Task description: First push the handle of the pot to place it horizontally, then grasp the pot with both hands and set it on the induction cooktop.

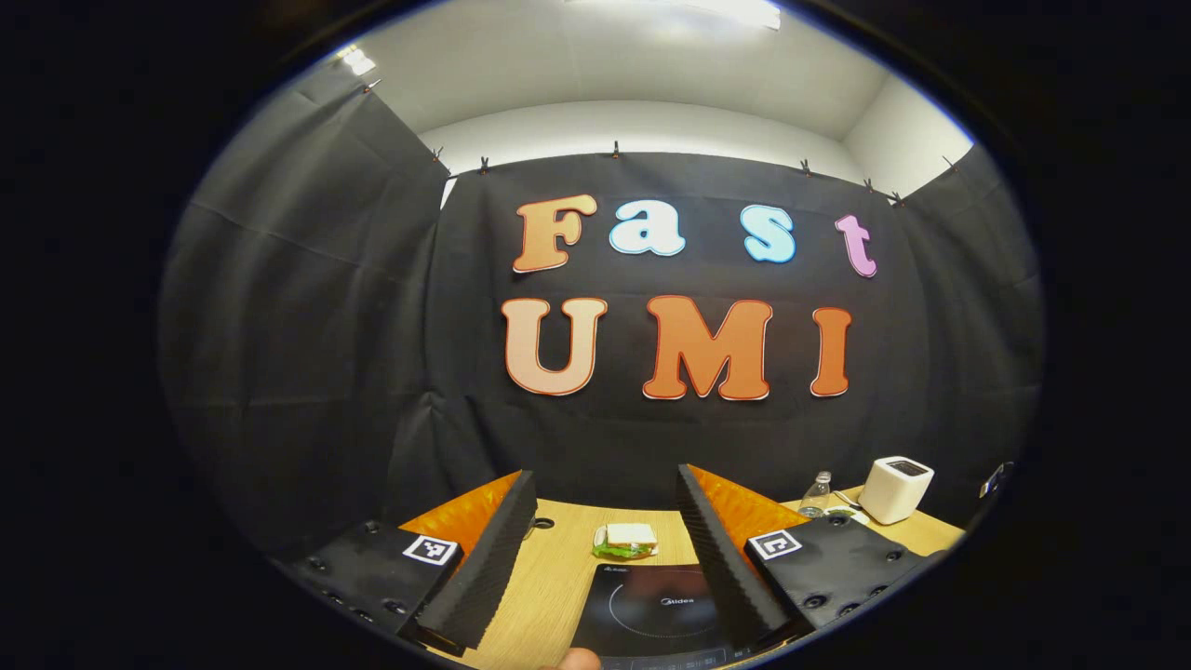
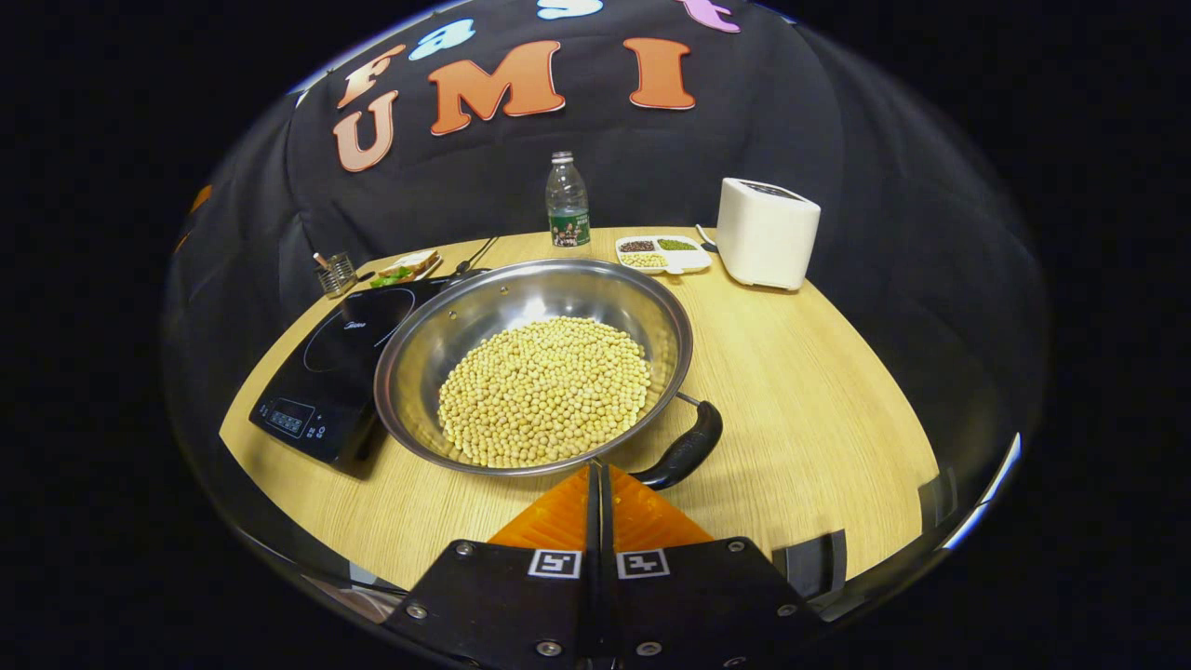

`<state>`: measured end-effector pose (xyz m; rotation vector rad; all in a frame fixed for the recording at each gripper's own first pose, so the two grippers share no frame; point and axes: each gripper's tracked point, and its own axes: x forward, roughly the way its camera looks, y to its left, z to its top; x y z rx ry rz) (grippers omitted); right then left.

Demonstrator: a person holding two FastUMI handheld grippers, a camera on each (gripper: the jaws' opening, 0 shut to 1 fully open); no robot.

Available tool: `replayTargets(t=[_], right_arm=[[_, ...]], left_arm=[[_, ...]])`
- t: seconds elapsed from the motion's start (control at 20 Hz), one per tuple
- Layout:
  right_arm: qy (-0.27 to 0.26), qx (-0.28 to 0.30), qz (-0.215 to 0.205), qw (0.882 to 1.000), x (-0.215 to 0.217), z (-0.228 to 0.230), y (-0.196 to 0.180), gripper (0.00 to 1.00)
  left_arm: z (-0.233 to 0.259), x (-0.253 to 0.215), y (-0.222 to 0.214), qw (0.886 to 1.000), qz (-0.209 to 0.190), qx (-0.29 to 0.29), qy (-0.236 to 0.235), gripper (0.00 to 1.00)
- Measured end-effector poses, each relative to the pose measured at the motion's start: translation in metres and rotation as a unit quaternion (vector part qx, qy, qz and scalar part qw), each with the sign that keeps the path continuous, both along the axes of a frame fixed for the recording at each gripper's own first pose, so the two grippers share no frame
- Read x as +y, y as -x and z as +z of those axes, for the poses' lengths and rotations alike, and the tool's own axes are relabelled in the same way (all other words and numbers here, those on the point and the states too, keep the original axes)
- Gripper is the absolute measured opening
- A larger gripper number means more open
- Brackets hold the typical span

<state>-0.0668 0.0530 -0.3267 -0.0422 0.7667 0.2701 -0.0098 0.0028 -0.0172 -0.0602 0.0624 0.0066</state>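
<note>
The pot sits just ahead of the right claw. It is a wide, shiny metal pot, and it is full of little yellow beans that cover its bottom. Its dark handle sticks out toward the claw and a bit to the claw's right, slanted, not flat across. The right claw is closed tight, with its two fingers pressed together and nothing between them. Its tip is right by the pot's near rim and just left of the handle.

Left of the pot lies the black cooktop. The pot's rim hangs over its edge. Past the pot stand a bottle, a small tray with three spots of different seeds, and a white box. Far to the left are a little cup of sticks and a plate with a sandwich.

The tabletop is bare wood to the right of the handle, with lots of room out to its curved edge.

The left claw is held up high and open wide, holding nothing. Between its fingers you see the cooktop below and the sandwich farther off.
</note>
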Motion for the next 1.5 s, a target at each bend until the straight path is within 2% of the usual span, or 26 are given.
replayTargets(t=[0.75, 1.5], right_arm=[[-0.013, 0.001, -0.044, 0.999, -0.021, 0.002, -0.024, 0.0], [-0.012, -0.013, -0.066, 0.998, -0.037, 0.002, -0.055, 0.0]], left_arm=[[0.005, 0.005, 0.001, 1.0, 0.007, -0.006, -0.008, 1.0], [0.015, -0.002, 0.002, 1.0, 0.01, -0.013, -0.019, 1.0]])
